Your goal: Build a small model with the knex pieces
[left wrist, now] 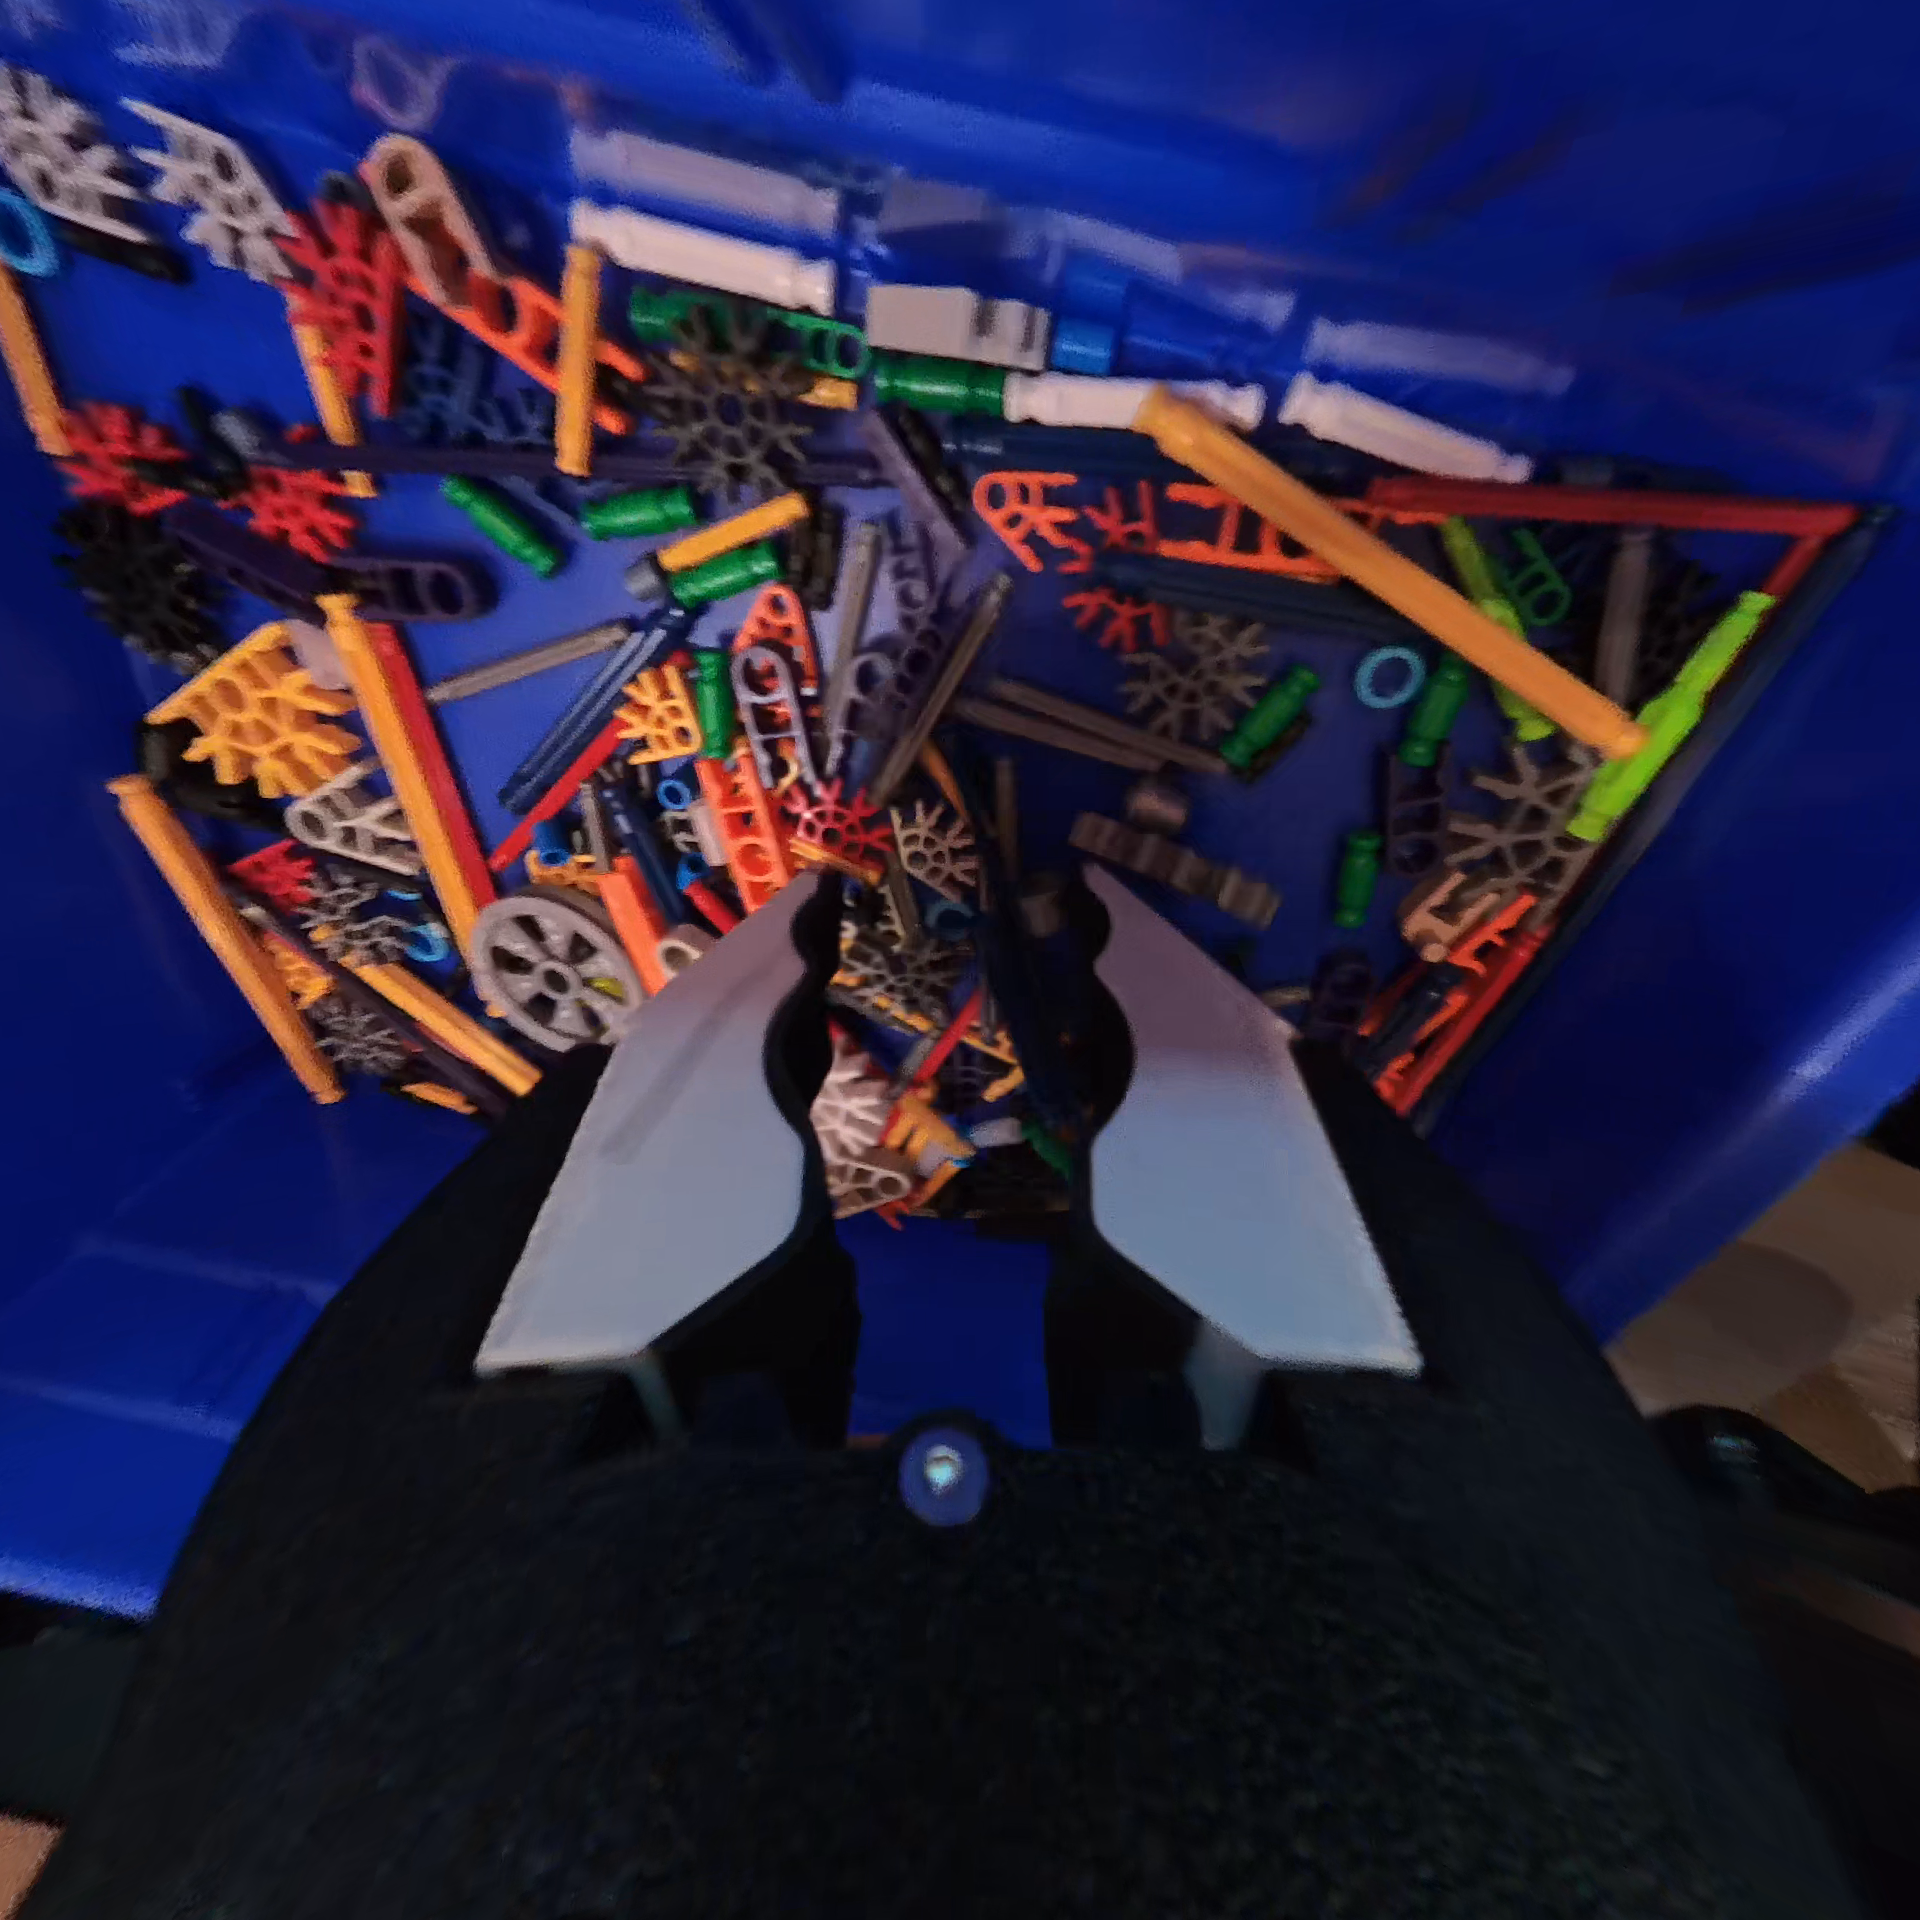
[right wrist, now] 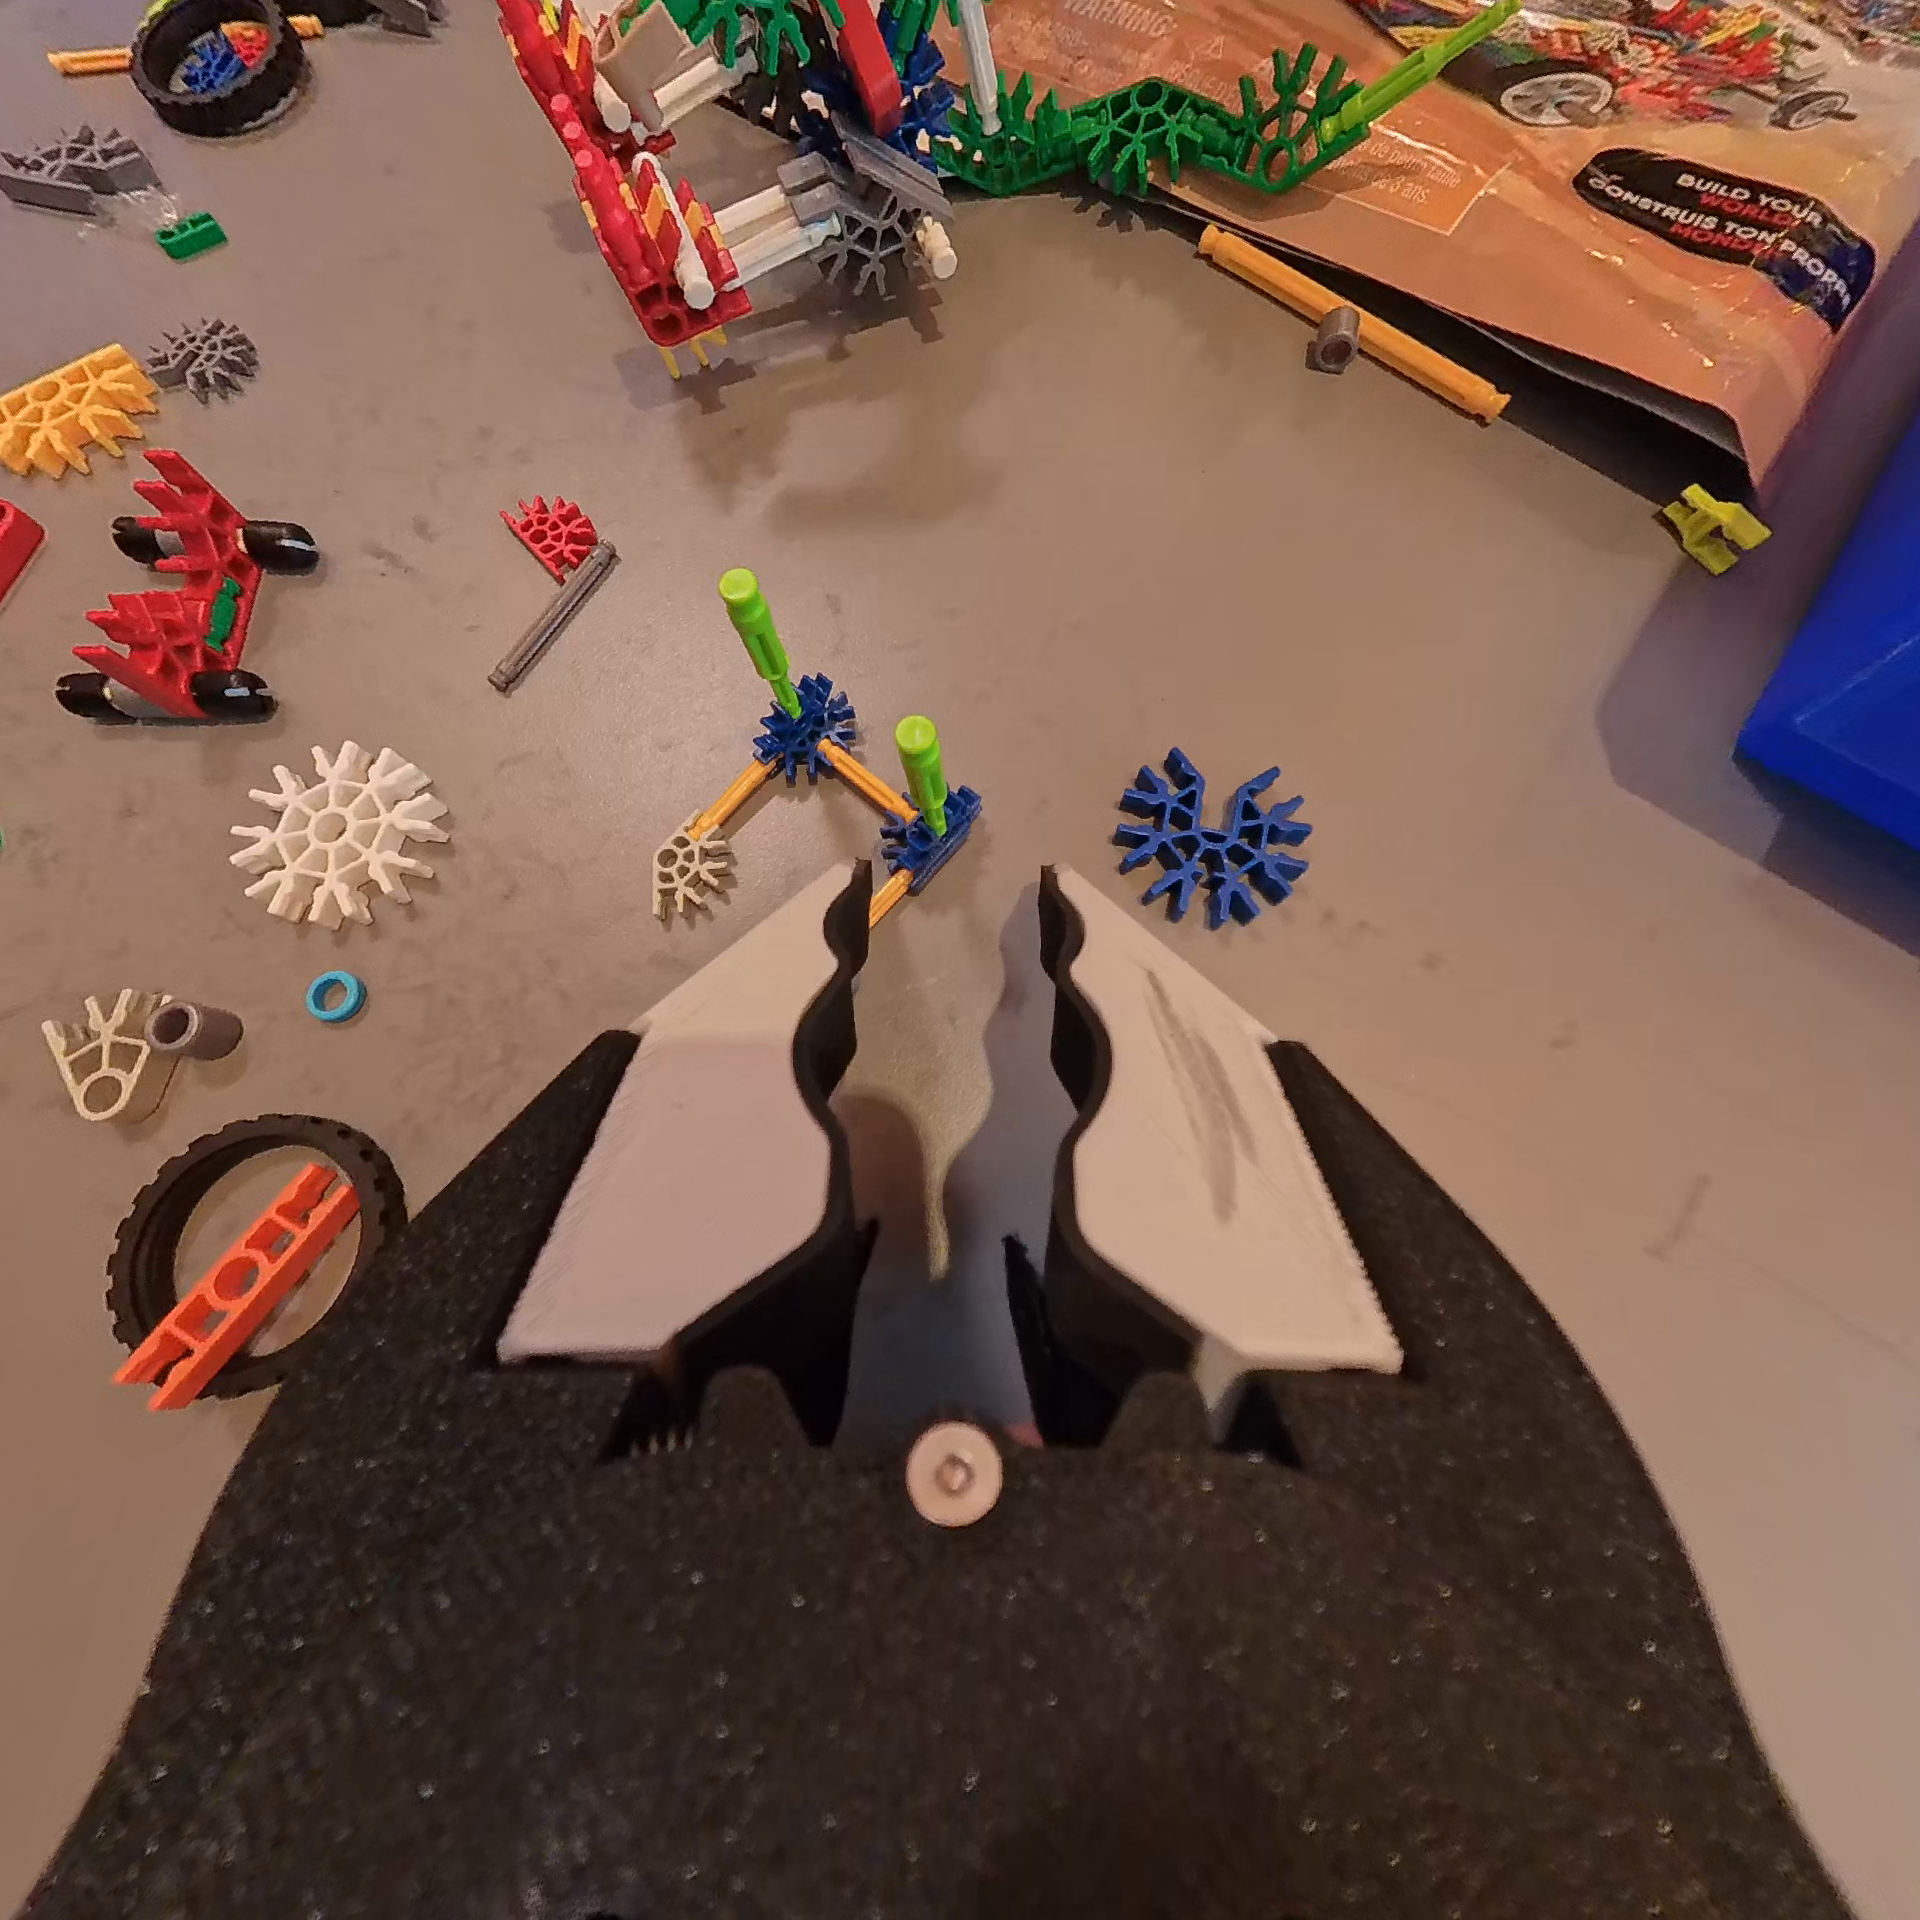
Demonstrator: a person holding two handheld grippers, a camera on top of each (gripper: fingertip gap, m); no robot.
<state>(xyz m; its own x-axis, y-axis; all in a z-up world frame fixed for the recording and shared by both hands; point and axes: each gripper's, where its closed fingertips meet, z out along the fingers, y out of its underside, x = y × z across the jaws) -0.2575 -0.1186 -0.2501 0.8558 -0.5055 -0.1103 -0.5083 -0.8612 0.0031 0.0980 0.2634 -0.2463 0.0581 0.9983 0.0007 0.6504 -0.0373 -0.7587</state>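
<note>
My left gripper is open and empty, reaching into a blue plastic bin over a heap of small building-toy rods and connectors. A grey spoked wheel lies just left of its left finger. My right gripper is open and empty above a grey table. Just ahead of its left fingertip stands a small assembly of blue connectors, yellow rods and two upright lime-green rods. A loose blue connector piece lies just right of the fingertips.
On the table lie a white snowflake connector, a red assembly, a black tyre with an orange piece and a larger red, white and green model. A brown printed bag and the blue bin's corner are at the right. About 55 centimetres separates my left fingertips from my right. The grey spoked wheel lies around 7 centimetres away from my left fingertips.
</note>
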